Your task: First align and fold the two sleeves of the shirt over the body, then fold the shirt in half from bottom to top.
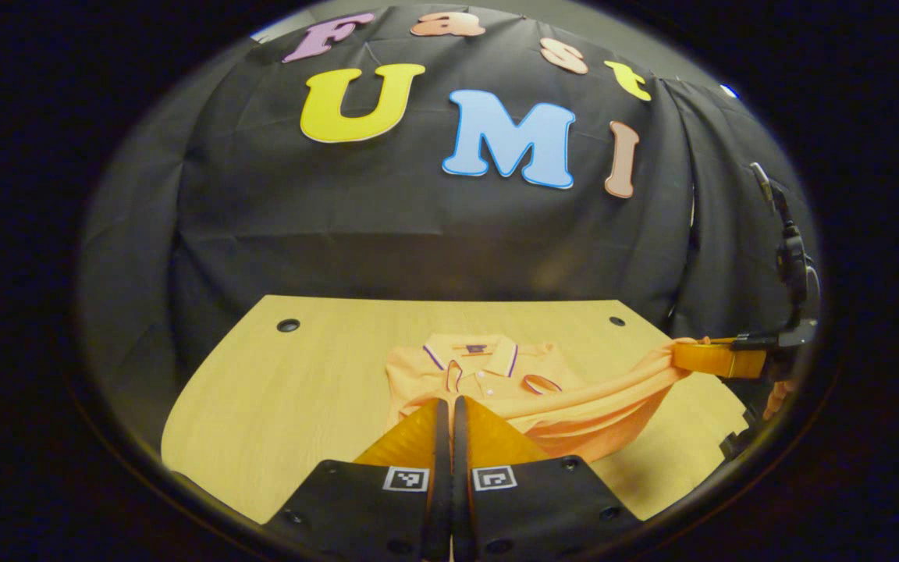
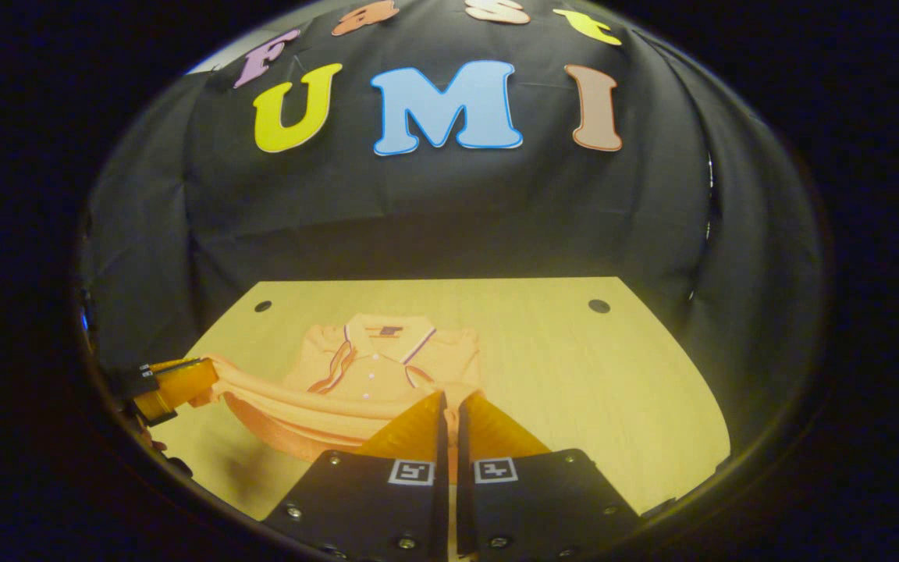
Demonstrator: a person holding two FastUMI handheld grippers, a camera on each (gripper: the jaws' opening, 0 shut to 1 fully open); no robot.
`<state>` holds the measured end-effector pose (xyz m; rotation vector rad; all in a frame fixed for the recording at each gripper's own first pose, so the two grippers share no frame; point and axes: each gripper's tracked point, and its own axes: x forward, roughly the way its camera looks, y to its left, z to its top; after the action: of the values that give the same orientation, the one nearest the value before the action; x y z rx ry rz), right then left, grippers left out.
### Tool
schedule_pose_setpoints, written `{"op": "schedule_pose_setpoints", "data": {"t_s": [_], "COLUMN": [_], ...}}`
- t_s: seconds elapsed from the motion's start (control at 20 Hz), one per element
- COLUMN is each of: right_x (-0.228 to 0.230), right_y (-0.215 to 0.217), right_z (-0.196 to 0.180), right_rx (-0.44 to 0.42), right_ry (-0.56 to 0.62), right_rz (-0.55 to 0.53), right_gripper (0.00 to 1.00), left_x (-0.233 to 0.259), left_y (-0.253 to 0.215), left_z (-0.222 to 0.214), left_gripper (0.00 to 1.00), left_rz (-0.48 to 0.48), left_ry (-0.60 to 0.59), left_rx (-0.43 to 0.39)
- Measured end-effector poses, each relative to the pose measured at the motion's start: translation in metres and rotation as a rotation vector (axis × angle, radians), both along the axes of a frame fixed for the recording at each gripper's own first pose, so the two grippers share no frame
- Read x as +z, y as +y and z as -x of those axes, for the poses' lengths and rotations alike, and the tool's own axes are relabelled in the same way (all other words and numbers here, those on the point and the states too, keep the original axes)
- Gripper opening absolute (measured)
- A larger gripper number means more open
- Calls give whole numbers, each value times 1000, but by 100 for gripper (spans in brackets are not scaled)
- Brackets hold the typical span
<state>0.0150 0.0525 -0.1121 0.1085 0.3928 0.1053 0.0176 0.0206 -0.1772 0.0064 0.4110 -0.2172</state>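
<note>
Left gripper view: I see my left gripper (image 1: pixel 450 406) at 6 o'clock, its two fingers drawn close together on the lifted bottom hem of the orange short-sleeved polo shirt with purple-striped collar (image 1: pixel 488 375). The right gripper (image 1: pixel 719 359) stands at 3 o'clock, pinching the other end of the same hem, so the cloth hangs in a raised band between the two while the collar end lies flat on the light wooden tabletop with rounded corners (image 1: pixel 301 390). Bare wood runs wide from 7 to 10 o'clock; a narrower strip remains toward 4 o'clock. Two small dark round holes (image 1: pixel 288 325) sit near the far edge at 10 and 1 o'clock.

Right gripper view: my right gripper (image 2: pixel 450 406) at 6 o'clock has its fingers narrowed to a slit with orange fabric between them. The left gripper (image 2: pixel 184 382) shows at 9 o'clock, gripping the hem. The shirt (image 2: pixel 387 351) lies left of centre, both sleeves folded over the body. Open tabletop (image 2: pixel 598 390) extends from 1 to 4 o'clock. The black cloth booth wall (image 2: pixel 449 211) rises directly behind the table's far edge.
</note>
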Motion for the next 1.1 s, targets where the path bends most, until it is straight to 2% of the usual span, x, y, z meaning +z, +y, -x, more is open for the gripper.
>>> {"op": "schedule_pose_setpoints", "data": {"t_s": [0.5,0.75,1.1], "right_x": [9,7,-20], "right_y": [11,11,18], "right_z": [-103,-153,-209], "right_rx": [-79,-109,-102], "right_ry": [4,-1,18], "right_rz": [51,38,63], "right_gripper": [5,5,5], "left_x": [-10,-28,-54], "left_y": [-4,-3,0], "left_z": [-117,-161,-214], "left_gripper": [7,6,6], "left_rz": [-51,-54,-39], "left_ry": [-17,-23,-48], "left_rx": [-78,-66,-7]}}
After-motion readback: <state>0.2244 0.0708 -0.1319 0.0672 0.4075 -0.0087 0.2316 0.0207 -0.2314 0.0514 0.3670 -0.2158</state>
